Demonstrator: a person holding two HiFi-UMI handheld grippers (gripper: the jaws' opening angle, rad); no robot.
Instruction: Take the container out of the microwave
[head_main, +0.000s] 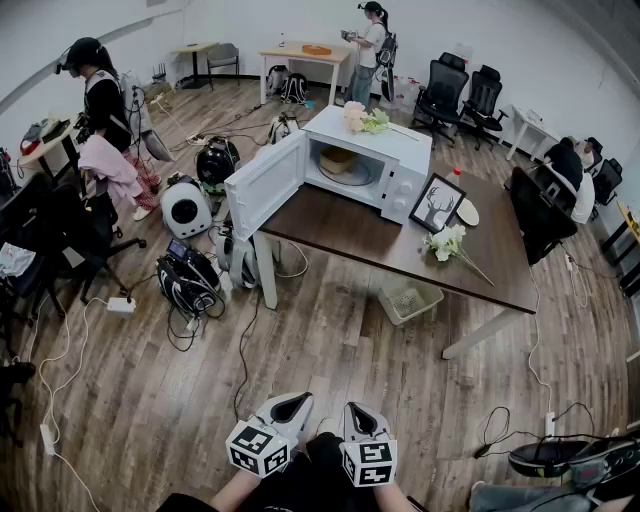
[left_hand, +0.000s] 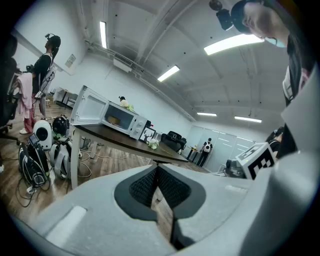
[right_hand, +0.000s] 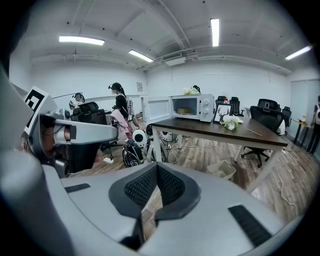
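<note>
1. One microwave (head_main: 365, 165), with one container (head_main: 338, 160) inside it.
2. Two grippers: the left gripper (head_main: 295, 402) and the right gripper (head_main: 358, 412).
3. One dark table (head_main: 400, 250).
4. Two bunches of flowers: the upper bunch (head_main: 362, 119) on the microwave and the lower bunch (head_main: 447, 242) on the dark table.
5. One framed picture (head_main: 436, 203) and one red-capped bottle (head_main: 457, 175).
6. One bin (head_main: 411, 301) under the dark table.
7. Three other people: the person at the left (head_main: 100, 100), the person at the far wall (head_main: 372, 45) and the seated person (head_main: 570, 170).
8. Two black office chairs side by side: the first chair (head_main: 440, 90) and the second chair (head_main: 482, 95).
</note>
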